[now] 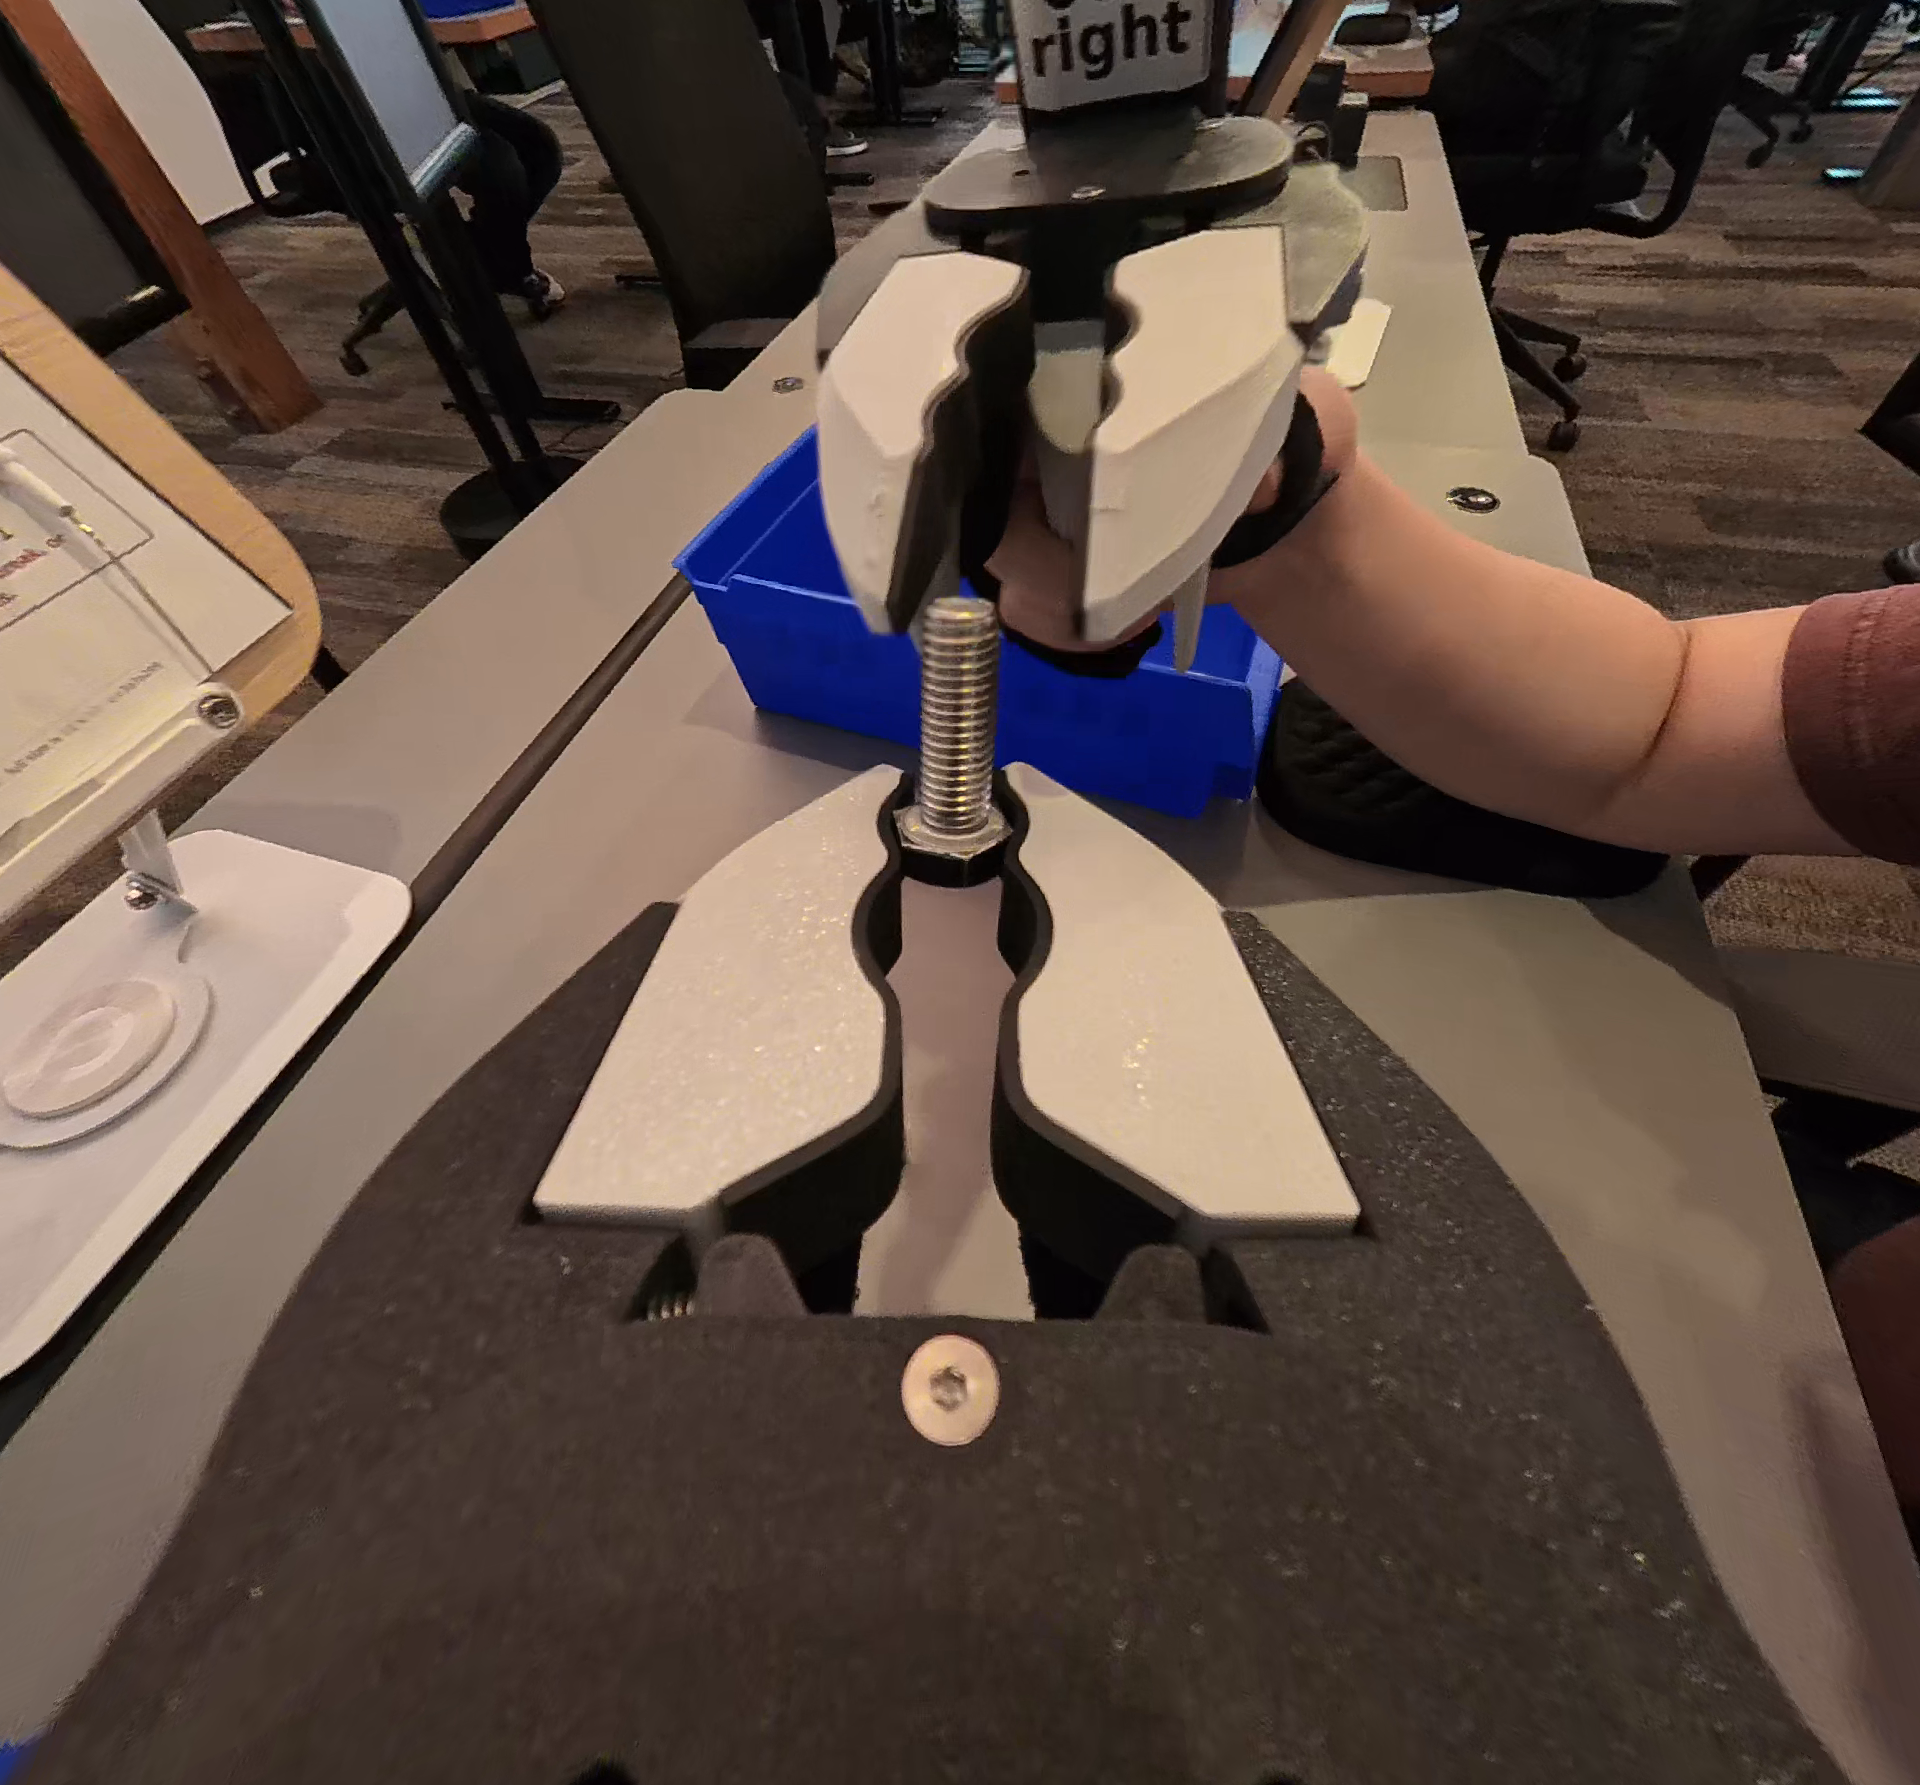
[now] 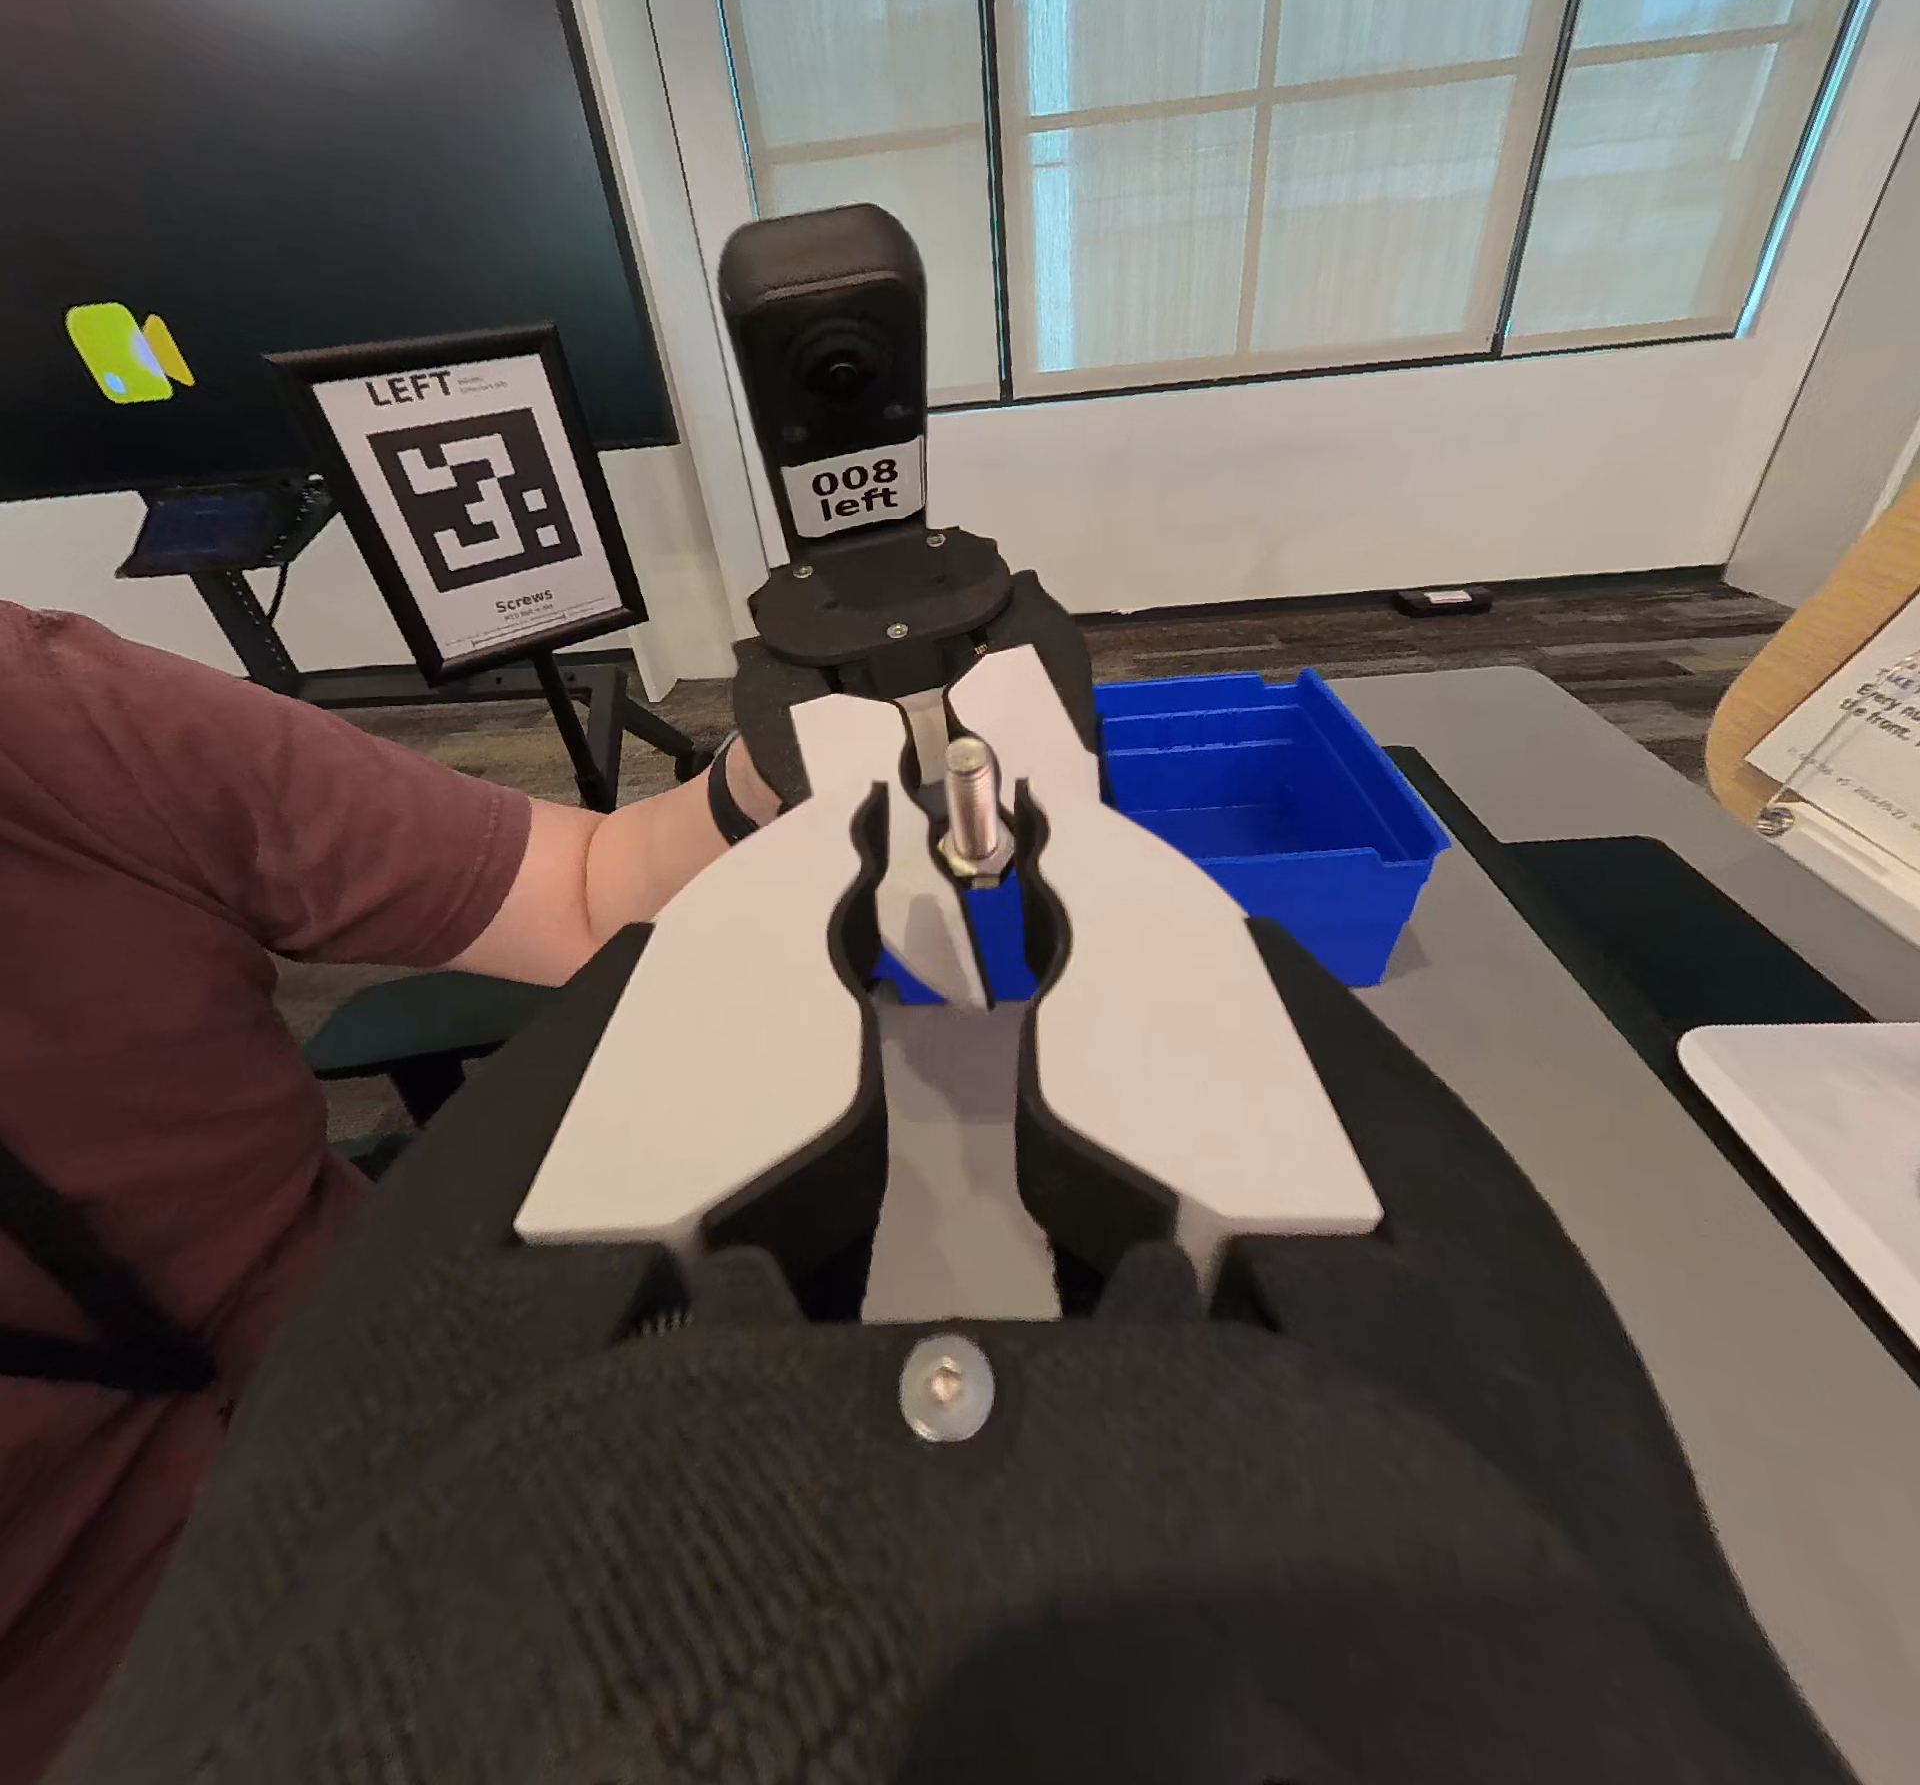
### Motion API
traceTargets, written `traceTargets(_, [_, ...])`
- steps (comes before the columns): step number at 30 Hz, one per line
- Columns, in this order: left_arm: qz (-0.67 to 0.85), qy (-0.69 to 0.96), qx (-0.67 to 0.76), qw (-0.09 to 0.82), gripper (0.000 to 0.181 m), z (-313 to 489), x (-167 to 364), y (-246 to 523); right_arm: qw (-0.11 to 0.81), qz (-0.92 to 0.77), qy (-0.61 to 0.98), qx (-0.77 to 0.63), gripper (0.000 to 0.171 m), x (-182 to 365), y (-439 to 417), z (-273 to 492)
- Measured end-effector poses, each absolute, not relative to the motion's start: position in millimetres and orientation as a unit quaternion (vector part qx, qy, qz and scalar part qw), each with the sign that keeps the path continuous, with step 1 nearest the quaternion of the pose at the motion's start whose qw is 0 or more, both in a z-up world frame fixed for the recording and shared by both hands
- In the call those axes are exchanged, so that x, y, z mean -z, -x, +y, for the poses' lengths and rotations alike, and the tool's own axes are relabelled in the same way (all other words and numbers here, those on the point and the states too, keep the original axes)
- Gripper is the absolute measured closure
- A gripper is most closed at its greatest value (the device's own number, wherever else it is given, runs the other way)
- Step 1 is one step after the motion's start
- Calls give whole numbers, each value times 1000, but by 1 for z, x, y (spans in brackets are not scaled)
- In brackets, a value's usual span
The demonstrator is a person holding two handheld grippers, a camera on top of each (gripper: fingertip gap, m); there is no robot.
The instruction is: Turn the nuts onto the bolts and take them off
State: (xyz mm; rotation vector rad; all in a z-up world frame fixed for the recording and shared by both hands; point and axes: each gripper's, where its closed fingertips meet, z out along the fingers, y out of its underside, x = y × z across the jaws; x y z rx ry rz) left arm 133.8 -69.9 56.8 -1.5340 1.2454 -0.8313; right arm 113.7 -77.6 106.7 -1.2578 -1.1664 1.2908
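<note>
Our left gripper (image 1: 951, 826) squeezes the hex end of the bolt (image 1: 958, 712), and the bolt sticks out toward our right gripper (image 1: 997, 613). The right jaws look open and only come near the tip. We cannot tell if a nut (image 2: 975, 860) sits there. The bolt hangs over the blue bin (image 1: 831, 634). If we bump it, it could slip and fall.
</note>
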Motion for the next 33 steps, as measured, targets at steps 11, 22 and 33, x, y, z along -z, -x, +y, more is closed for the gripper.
traceTargets(11, [442, 641, 311, 546, 168, -47, -102, -65, 484, -501, 589, -409, 148, -62, -119, -40])
traceTargets(22, [370, 645, 269, 612, 168, -60, -154, 20, 333, -592, 688, -255, 161, 39, -113, -31])
traceTargets(33, [361, 649, 262, 616, 168, -59, -157, 34, 257, -637, 715, -129, 170, 81, -116, -36])
